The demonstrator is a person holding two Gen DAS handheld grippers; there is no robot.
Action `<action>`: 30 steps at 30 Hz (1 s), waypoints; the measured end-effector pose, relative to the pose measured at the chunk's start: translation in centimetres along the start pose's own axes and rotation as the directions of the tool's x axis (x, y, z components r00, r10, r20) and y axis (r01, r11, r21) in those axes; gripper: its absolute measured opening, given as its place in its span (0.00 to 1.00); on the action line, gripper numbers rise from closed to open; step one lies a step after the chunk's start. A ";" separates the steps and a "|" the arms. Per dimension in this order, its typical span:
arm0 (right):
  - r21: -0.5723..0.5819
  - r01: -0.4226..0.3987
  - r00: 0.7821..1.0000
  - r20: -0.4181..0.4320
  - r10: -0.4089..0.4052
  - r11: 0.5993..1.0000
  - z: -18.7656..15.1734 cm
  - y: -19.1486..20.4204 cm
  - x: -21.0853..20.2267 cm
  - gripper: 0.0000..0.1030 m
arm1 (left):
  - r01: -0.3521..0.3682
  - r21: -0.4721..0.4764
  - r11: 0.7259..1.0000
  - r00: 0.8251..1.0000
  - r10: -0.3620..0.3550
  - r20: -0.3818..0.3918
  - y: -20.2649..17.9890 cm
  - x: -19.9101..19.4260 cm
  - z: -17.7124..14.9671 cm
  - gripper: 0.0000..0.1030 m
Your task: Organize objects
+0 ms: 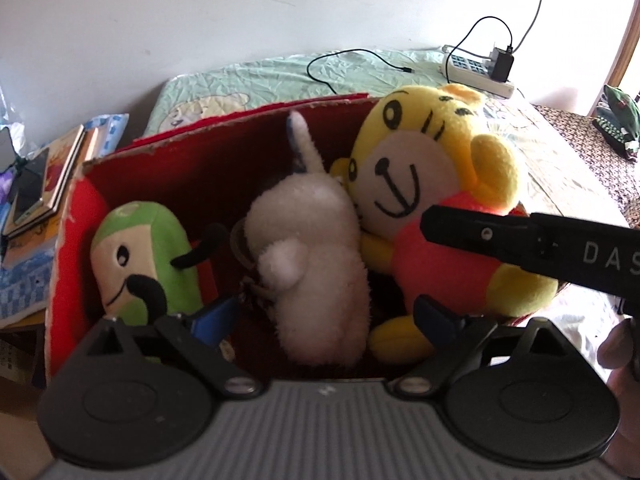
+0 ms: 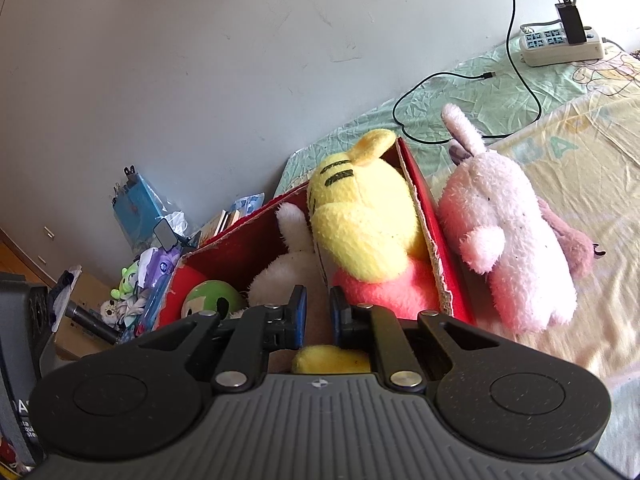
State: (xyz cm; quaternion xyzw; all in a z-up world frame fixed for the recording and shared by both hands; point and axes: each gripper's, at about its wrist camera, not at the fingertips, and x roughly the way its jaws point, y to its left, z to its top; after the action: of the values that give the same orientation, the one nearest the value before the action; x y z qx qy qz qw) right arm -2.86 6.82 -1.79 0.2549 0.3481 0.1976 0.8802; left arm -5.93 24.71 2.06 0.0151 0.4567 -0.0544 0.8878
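Left wrist view: a red cardboard box (image 1: 192,152) on a bed with a green quilt (image 1: 256,76), open at the top. Inside, three soft toys side by side: a green plush (image 1: 140,248) at the left wall, a white plush (image 1: 316,248) upright in the middle, a yellow tiger plush (image 1: 432,184) in a pink shirt at the right, leaning on the box edge and touching the white one. Left gripper (image 1: 324,316) low over the near edge, spread wide, blue pads either side of the white plush, nothing grasped. Right gripper's black arm (image 1: 520,236) across the tiger's shirt from the right. Books (image 1: 52,176) stacked left of the box; a power strip (image 1: 480,72) with a black cable far back on the quilt.

Right wrist view: same box (image 2: 424,216) seen from its right side, tiger (image 2: 360,232) filling the near corner, white plush (image 2: 288,260) and green plush (image 2: 208,300) behind it. Outside the box, leaning against its right wall, a pink plush (image 2: 504,240) on the yellow blanket (image 2: 580,160). Right gripper (image 2: 318,316) over the tiger's leg, pads drawn close with a narrow gap; cannot tell whether anything is pinched between them.
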 end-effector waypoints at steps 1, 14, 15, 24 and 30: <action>-0.002 0.001 1.000 0.003 -0.001 1.000 -0.1 0.0 0.0 0.10 | -0.006 -0.001 1.000 1.000 0.006 0.001 -0.1 0.0 0.0 0.92; -0.049 0.008 1.000 0.021 -0.007 0.999 -0.6 0.6 0.0 0.10 | -0.032 -0.017 0.999 0.999 0.032 0.008 -0.3 -0.2 -0.2 0.93; -0.049 0.007 1.000 0.021 -0.006 0.999 -0.6 0.6 0.0 0.10 | -0.032 -0.020 0.999 0.999 0.032 0.008 -0.3 -0.2 -0.2 0.93; -0.046 0.006 1.000 0.020 -0.005 0.999 -0.5 0.5 -0.1 0.11 | -0.020 -0.037 0.999 1.000 0.020 0.003 -0.2 -0.2 -0.3 0.93; -0.027 0.003 1.000 0.013 -0.003 1.000 -0.5 0.4 -0.2 0.11 | -0.016 -0.042 0.999 1.000 0.016 -0.002 0.2 -0.3 -0.1 0.95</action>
State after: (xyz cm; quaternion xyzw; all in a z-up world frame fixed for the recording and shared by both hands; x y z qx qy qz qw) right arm -3.40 7.24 -1.77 0.2438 0.3400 0.1994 0.8861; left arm -6.17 24.98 2.24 0.0002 0.4581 -0.0380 0.8881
